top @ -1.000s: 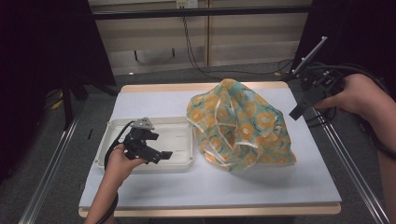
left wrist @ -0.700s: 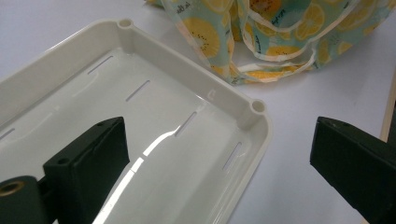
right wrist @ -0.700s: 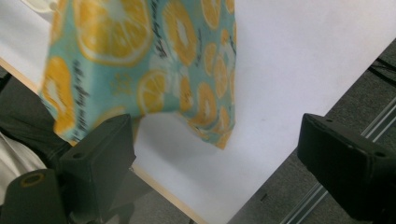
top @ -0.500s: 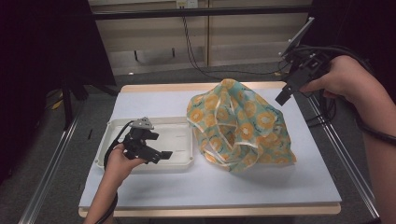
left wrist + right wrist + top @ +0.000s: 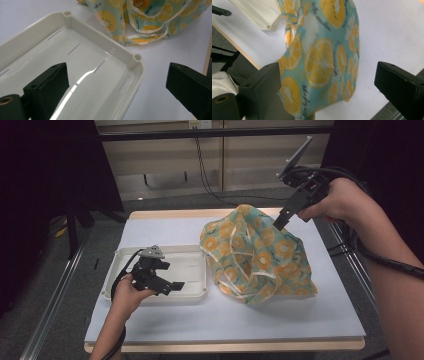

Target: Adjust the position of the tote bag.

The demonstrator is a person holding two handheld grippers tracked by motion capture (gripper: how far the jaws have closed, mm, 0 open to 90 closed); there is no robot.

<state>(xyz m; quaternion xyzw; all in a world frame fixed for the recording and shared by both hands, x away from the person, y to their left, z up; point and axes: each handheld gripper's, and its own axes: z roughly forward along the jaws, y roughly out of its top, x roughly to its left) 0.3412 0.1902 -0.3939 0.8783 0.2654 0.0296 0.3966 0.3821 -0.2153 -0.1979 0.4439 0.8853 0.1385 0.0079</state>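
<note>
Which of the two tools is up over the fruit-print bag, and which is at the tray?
The right tool, jaws open, hovers above the fruit-print bag; the left tool, also open, sits low over the white tray.

tray left, bag just right

a pale blue-white table with a light wooden edge bears a cream plastic tray at its left and, just beside it, a crumpled teal bag printed with orange slices toward the right.
</note>
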